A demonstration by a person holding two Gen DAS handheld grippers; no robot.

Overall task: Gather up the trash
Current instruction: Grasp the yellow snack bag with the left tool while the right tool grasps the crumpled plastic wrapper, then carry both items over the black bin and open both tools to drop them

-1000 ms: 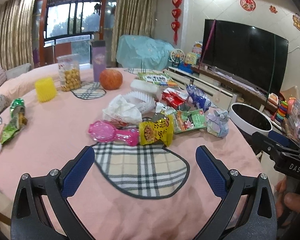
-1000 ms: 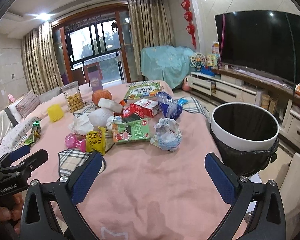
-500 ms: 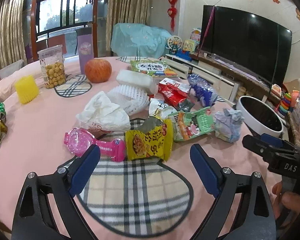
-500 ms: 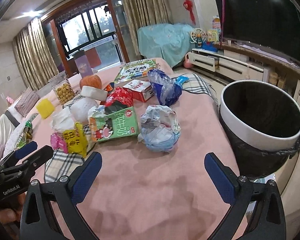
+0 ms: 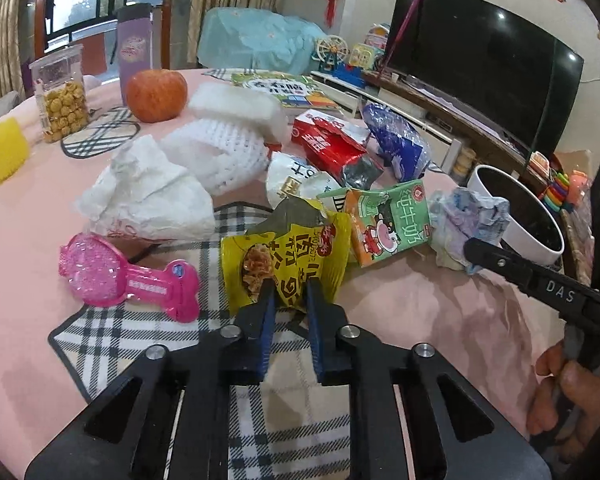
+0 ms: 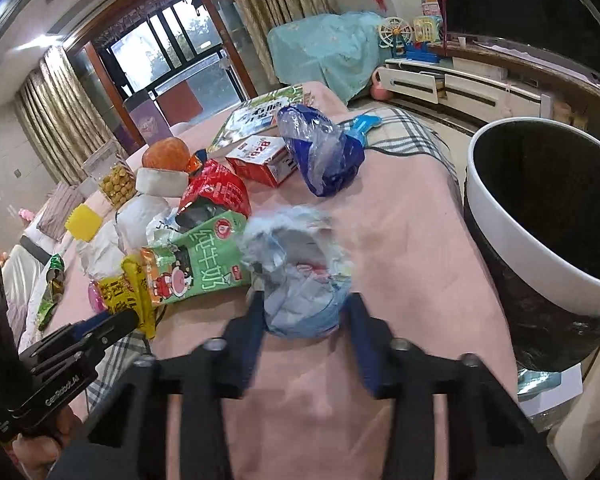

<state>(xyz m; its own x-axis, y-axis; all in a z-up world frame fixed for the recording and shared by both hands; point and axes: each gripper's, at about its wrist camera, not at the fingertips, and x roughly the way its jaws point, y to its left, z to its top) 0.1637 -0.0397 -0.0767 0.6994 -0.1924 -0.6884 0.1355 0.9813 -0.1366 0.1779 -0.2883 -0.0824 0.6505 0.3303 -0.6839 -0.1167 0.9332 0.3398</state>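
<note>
Yellow foil fills the left wrist view: one torn snack wrapper (image 5: 286,264) on the plaid placemat (image 5: 148,320), the left gripper (image 5: 290,300) just clenched onto its lower edge (one pink toy (image 5: 128,278) beside). Right wrist view: the right gripper (image 6: 304,316) has just closed around one crumpled pale-blue wad (image 6: 300,272), near one black-lined bin (image 6: 548,216).

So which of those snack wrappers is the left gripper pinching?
The yellow wrapper, torn open on top; the left gripper clamps its bottom edge. The red wrapper lies untouched behind.
</note>
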